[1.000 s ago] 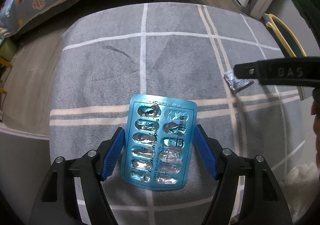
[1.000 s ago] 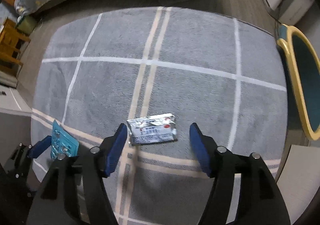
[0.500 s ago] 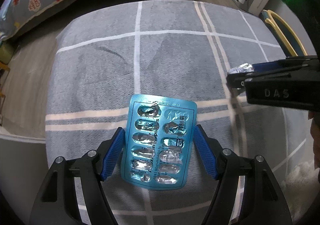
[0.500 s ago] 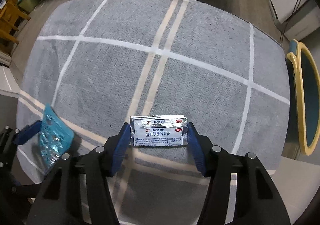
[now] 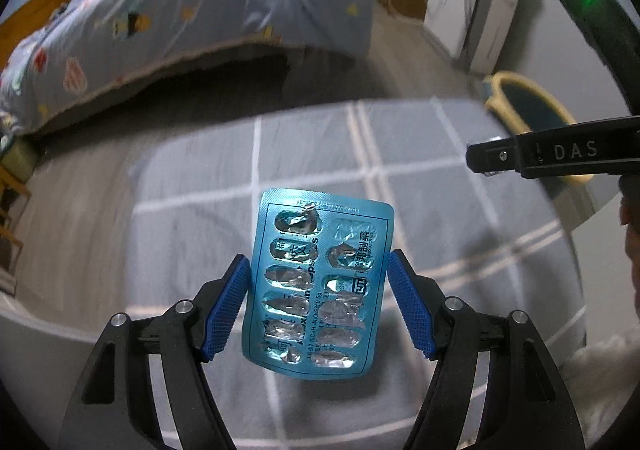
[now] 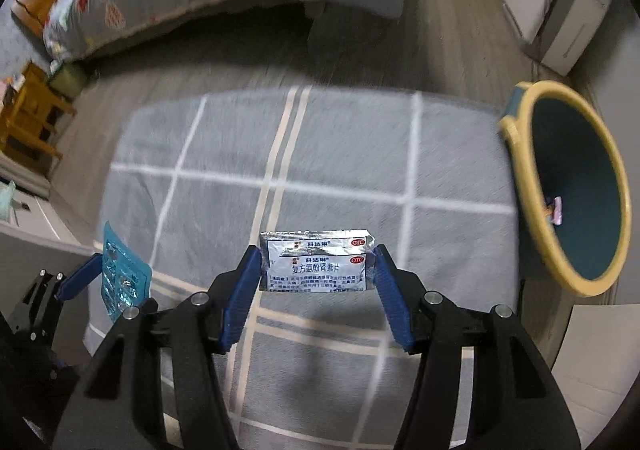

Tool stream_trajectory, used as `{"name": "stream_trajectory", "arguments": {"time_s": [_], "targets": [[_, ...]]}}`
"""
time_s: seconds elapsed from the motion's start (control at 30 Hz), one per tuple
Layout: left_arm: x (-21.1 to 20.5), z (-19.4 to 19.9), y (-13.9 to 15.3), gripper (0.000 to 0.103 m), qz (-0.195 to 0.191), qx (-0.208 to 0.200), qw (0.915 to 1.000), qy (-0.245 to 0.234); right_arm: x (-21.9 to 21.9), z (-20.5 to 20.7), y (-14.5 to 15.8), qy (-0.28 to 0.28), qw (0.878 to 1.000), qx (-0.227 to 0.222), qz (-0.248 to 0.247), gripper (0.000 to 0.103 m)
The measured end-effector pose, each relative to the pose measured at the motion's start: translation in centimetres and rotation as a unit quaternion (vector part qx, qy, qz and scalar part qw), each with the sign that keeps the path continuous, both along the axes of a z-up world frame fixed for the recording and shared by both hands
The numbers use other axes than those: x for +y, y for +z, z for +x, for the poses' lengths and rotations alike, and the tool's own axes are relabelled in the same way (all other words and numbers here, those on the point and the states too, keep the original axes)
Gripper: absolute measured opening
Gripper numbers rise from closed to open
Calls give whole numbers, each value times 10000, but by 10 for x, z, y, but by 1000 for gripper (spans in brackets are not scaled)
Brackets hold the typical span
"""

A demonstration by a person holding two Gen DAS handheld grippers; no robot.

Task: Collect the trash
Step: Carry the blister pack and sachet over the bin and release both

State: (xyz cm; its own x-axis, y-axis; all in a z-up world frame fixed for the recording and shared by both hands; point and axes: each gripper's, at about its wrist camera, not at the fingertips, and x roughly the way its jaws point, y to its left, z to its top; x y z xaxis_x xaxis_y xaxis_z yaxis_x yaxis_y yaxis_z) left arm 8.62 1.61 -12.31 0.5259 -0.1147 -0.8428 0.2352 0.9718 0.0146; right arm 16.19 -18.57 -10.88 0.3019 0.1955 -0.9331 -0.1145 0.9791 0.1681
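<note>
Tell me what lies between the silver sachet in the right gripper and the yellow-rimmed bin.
Only bare grey rug, seen in the right wrist view: nothing sits between the silver sachet in the right gripper and the yellow-rimmed bin.

The blister pack [image 5: 316, 286] is turquoise blue with crinkled silver foil pockets and dark print, and the sachet [image 6: 318, 266] is silver with dark lettering and small red marks. Both grippers' finger pads [image 5: 226, 310] are ribbed royal blue on black frames. The rug [image 6: 340, 170] is grey with a white and cream grid of lines, the bin [image 6: 576, 190] is dark teal with a yellow rim, and the bedspread [image 5: 180, 22] is pale blue with scattered red and yellow motifs.
</note>
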Motion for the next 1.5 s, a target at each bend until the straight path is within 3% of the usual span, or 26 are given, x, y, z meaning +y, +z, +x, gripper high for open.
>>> {"name": "stream_trajectory", "arguments": {"time_s": [0.17,0.3,0.5,0.8,1.0,1.23,1.5], "targets": [[-28,4,28,71,-110,-365,9992,-124,-26,2,28,-109,9993,-354,55,57],[-51,8,32,71,-65,-493,9984,-265,-44,3,29,-173,9986,-452,200,57],[-86,20,28,71,-79,-421,9980,-458,-79,11,18,-197,9991,-317,189,57],[-153,33,24,71,-244,-247,9955,-886,-136,27,17,-362,9982,-470,63,57],[-209,47,26,71,-403,-210,9902,-1319,-195,37,14,-892,9949,-442,153,57],[-277,70,23,71,-392,-157,9804,-1923,-280,38,-2,-1855,9814,-304,388,57],[-327,109,17,71,-374,-139,9732,-2266,-325,41,-25,-2450,9662,-105,793,57]]}}
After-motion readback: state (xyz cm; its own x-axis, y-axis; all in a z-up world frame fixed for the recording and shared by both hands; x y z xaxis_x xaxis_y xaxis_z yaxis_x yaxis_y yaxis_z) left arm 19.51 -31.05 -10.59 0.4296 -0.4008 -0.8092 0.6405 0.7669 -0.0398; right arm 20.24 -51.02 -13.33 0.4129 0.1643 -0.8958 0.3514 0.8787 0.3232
